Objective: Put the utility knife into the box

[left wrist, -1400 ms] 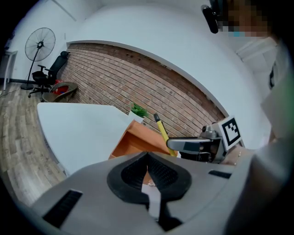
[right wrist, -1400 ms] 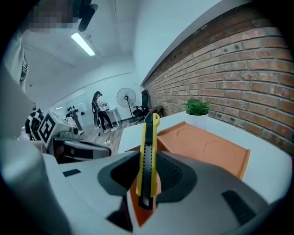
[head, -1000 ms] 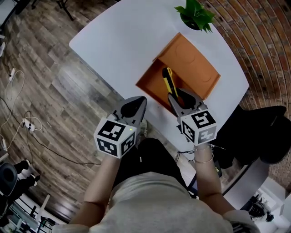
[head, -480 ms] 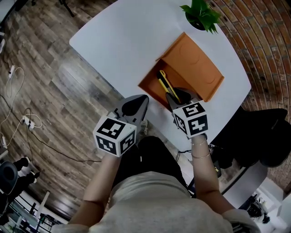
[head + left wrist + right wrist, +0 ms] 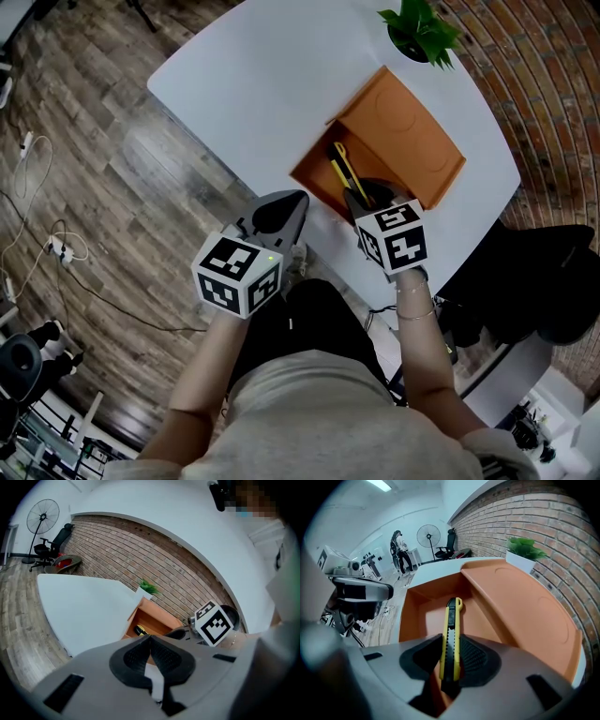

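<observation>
An orange box (image 5: 317, 176) stands open on the white table (image 5: 244, 84), its lid (image 5: 403, 131) leaning back to the right. My right gripper (image 5: 364, 199) sits at the box's near edge and holds the yellow and black utility knife (image 5: 345, 172), which points forward over the box floor. In the right gripper view the knife (image 5: 452, 616) stands between the pads while the jaws are opening slightly; it still rests in them above the box (image 5: 417, 602). My left gripper (image 5: 286, 202) hangs shut and empty off the table's near edge, left of the box.
A small potted plant (image 5: 419, 33) stands on the table just past the lid. Wooden floor with cables (image 5: 37, 244) lies left of the table. A brick wall (image 5: 543, 522) runs along the right. A fan (image 5: 429, 534) and chair stand far off.
My right gripper has carried the knife a little left and forward, so the knife now reaches further over the box floor. The left gripper has barely moved.
</observation>
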